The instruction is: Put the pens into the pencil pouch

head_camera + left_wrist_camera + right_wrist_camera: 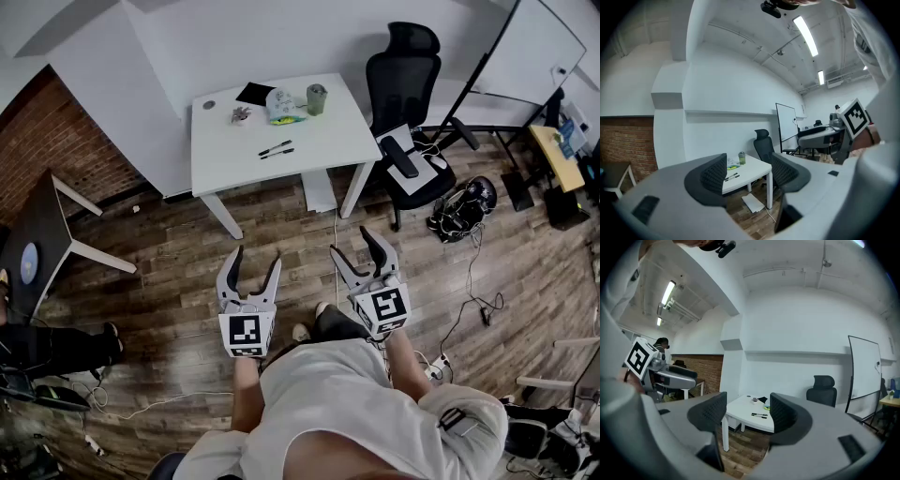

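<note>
Two black pens (276, 149) lie side by side on the white table (319, 141) across the room. The pencil pouch (281, 106), pale with a green and yellow patch, lies behind them near the table's far edge. Both grippers are held level over the wooden floor, well short of the table. My left gripper (254, 260) is open and empty, and so is my right gripper (352, 242). In the left gripper view the pens (731, 176) and pouch (733, 165) show far off between the jaws. The right gripper view frames the pens (759, 415) the same way.
A green cup (317, 98), a black flat item (254, 93) and a small object (240, 114) also sit on the table. A black office chair (403, 84) stands to its right, with a whiteboard (539, 47) beyond. Cables and bags (459, 211) lie on the floor at the right.
</note>
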A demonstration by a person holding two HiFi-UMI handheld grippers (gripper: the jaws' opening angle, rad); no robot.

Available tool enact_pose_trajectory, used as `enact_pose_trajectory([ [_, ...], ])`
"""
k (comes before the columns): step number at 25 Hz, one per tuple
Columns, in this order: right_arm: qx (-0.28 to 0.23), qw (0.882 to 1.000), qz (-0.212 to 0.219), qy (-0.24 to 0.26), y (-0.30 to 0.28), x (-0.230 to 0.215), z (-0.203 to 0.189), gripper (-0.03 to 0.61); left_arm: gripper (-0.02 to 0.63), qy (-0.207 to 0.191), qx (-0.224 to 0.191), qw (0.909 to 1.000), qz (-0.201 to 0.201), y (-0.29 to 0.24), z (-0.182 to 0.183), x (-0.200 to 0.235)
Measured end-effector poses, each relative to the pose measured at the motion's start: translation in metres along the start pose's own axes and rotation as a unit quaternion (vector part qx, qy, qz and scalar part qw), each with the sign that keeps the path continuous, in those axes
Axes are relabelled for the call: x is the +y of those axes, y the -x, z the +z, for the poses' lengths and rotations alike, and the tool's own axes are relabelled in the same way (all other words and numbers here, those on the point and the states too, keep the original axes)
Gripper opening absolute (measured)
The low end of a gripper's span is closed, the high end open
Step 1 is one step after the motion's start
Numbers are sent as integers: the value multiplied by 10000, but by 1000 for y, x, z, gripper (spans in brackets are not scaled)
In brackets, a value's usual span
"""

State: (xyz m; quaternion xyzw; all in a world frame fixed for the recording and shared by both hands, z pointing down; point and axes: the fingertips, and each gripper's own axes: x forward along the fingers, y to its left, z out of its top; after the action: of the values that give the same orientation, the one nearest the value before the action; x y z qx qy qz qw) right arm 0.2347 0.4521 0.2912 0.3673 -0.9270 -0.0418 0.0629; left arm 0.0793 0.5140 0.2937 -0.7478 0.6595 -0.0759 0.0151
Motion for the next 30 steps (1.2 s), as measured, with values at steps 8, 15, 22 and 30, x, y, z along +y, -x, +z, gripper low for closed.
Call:
enact_pose_trajectory([
  [8,-37,10000,25,43,-29,-6,6,305,278,-22,-148,9998,88,-19,7,16],
  [15,-75,9998,152,92,-67,-17,5,307,265,-34,-169,9997,184,-51,6,34],
  [22,-53,9996,258,103,-108,-43,4,305,258,-91,-147,9995,259,-98,11,52],
  [30,-51,9993,360,97,-156,-77,4,305,253,-86,-149,9993,339,-153,17,70],
])
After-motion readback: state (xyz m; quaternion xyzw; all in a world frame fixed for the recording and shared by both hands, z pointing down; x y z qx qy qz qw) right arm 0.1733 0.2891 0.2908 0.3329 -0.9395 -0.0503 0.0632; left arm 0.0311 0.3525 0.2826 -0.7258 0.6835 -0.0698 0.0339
